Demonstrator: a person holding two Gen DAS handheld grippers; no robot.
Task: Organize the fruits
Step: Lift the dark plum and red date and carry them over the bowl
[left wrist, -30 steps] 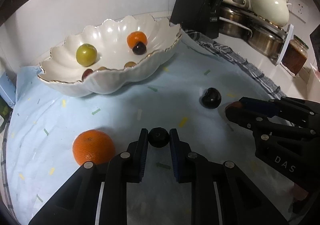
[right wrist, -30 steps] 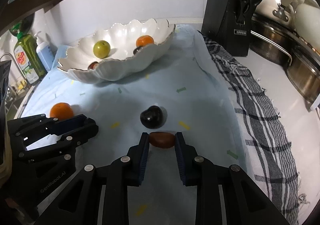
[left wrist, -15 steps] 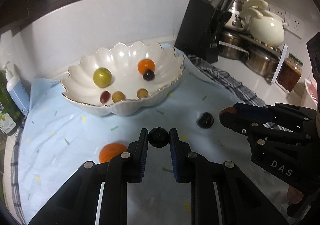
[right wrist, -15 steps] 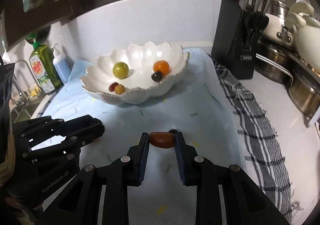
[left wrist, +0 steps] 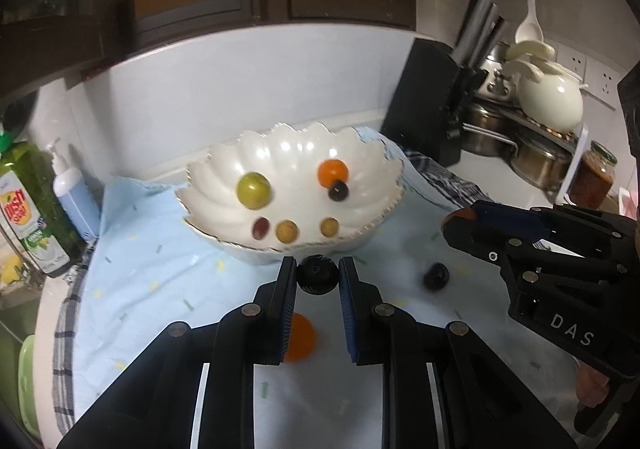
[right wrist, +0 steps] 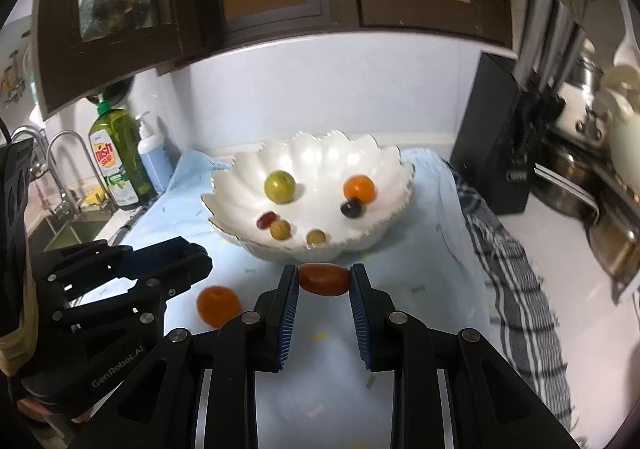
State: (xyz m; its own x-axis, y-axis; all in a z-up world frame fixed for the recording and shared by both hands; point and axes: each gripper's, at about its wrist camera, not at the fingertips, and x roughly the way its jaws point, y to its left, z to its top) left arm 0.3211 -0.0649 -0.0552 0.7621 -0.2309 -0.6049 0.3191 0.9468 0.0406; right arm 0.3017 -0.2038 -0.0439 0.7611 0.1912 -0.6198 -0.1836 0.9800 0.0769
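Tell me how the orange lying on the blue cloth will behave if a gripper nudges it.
The orange looks round, so it would probably roll rather than slide. The blue cloth under it may slow that roll. It seems firm, unlikely to squash.

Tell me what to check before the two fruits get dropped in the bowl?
1. Left gripper shut on the dark round fruit: ok.
2. Right gripper shut on the reddish oval fruit: ok.
3. Both fruits over the white bowl: not ok, short of its near rim.
4. Free space in the bowl: ok.
5. Grippers apart: ok.
6. Orange and dark plum on the cloth: not ok.
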